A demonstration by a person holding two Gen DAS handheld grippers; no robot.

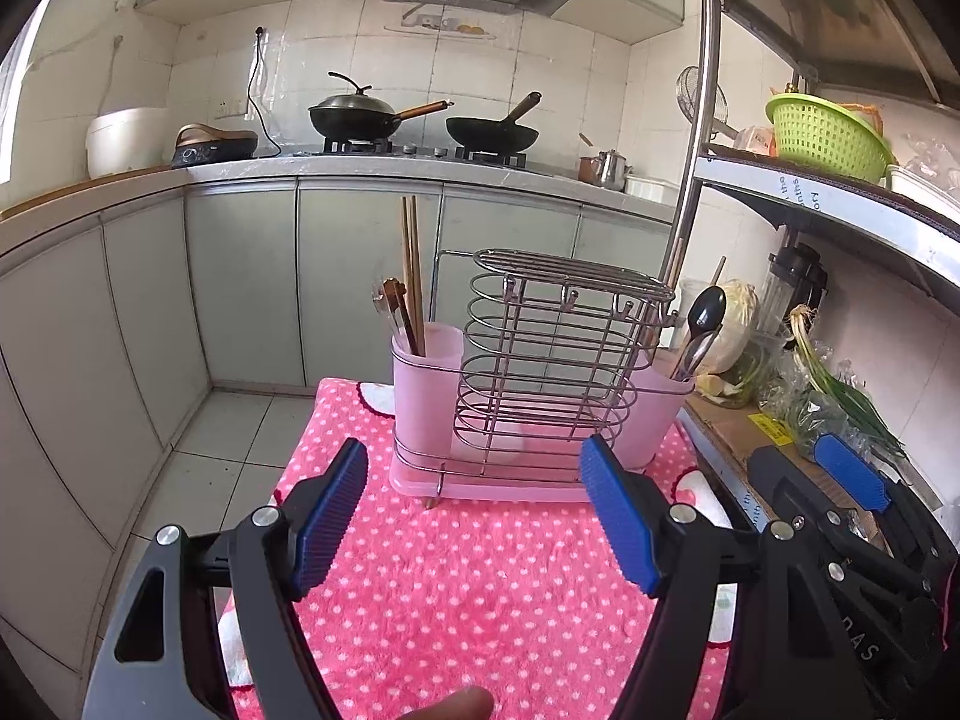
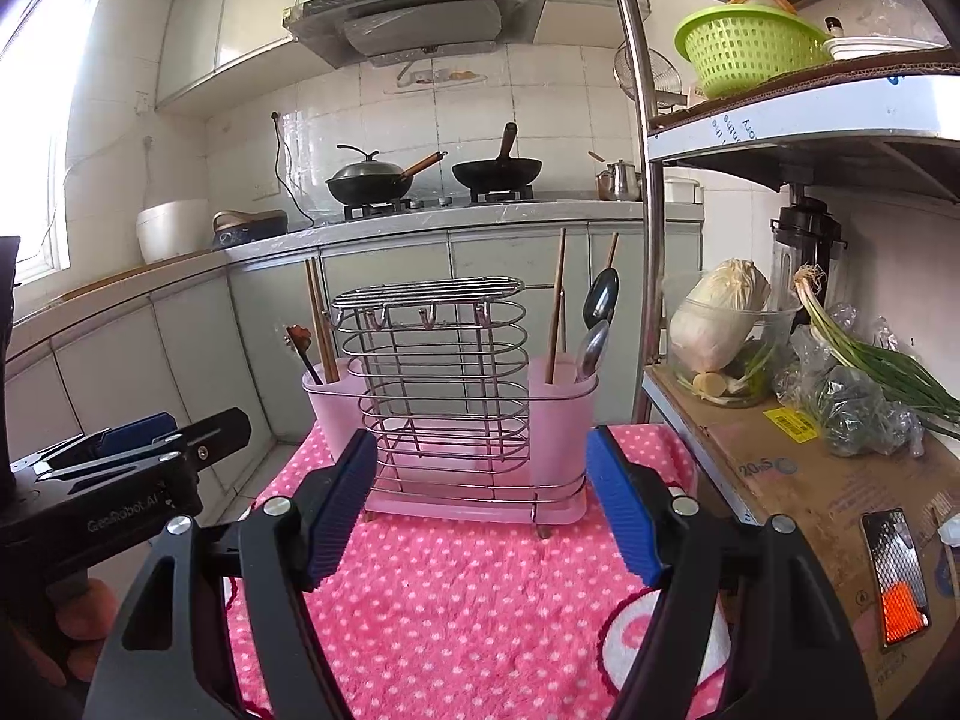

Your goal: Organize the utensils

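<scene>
A pink utensil holder with a wire rack (image 1: 540, 372) (image 2: 444, 396) stands on a pink dotted cloth (image 1: 480, 588) (image 2: 468, 600). Its left cup holds chopsticks (image 1: 411, 276) (image 2: 317, 318) and a spoon (image 2: 300, 348). Its right cup holds spoons (image 1: 702, 324) (image 2: 597, 318) and chopsticks (image 2: 558, 306). My left gripper (image 1: 474, 516) is open and empty, just in front of the holder. My right gripper (image 2: 480, 504) is open and empty, also just in front of it. The right gripper shows at the right of the left wrist view (image 1: 852, 480).
A metal shelf unit stands at the right with a post (image 2: 651, 240), a cabbage (image 2: 714, 312), green onions (image 2: 870, 354) and a green basket (image 2: 744, 48). Behind is a counter (image 1: 360, 171) with two woks. The cloth's left edge drops to the tiled floor (image 1: 228, 438).
</scene>
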